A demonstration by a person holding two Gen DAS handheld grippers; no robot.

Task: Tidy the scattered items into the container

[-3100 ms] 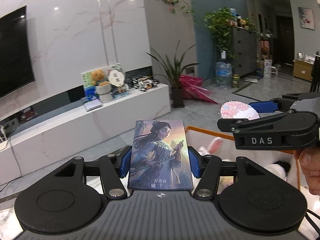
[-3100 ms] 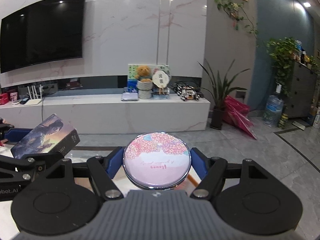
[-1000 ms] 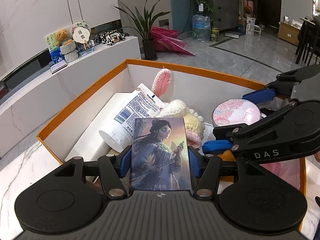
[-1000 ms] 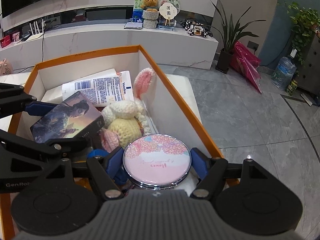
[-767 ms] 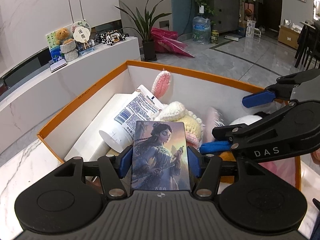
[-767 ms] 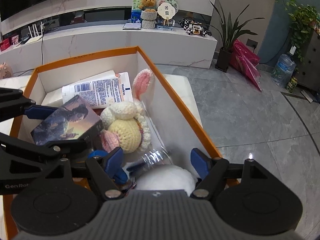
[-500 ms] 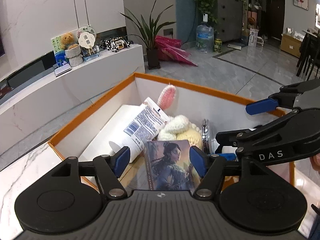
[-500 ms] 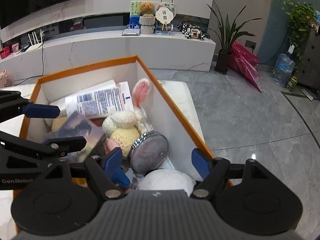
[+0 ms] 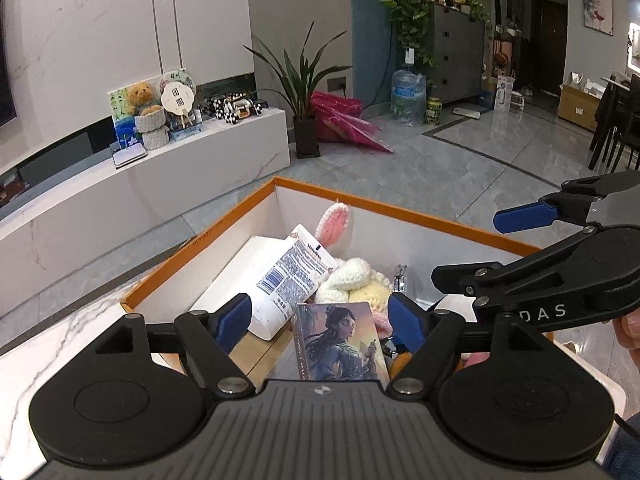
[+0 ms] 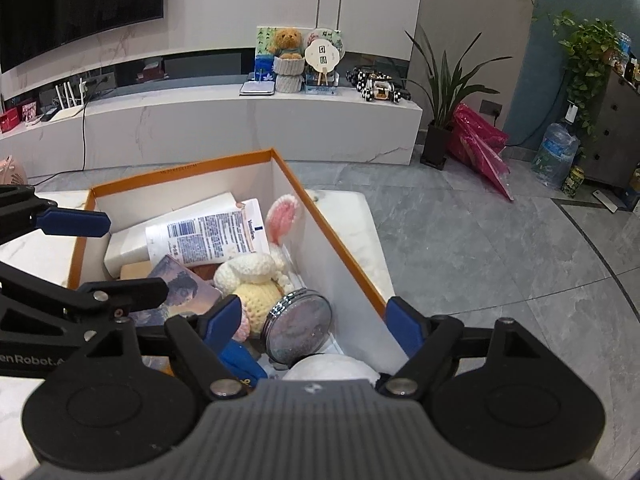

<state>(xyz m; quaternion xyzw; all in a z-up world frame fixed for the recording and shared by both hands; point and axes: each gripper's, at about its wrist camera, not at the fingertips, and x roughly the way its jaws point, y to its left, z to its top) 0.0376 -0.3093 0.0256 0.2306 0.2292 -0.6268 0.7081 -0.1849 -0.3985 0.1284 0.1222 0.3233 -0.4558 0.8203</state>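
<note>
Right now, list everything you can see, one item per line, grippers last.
box: 1, orange rim, white walls, on the marble table.
picture card box: 1, blue-grey portrait art, loose in the box under the left gripper.
round compact mirror: 1, silvery, on edge against the box's right wall.
crochet bunny: 1, cream with pink ear, mid box.
lotion tube: 1, white with printed label, at the back of the box.
teddy bear: 1, brown, on the TV bench.
potted plant: 1, green, on the floor by the bench.
water jug: 1, clear blue, on the floor, far right.
left gripper: blue pads, jaws opening, touching nothing.
right gripper: blue pads, jaws opening, touching nothing.
</note>
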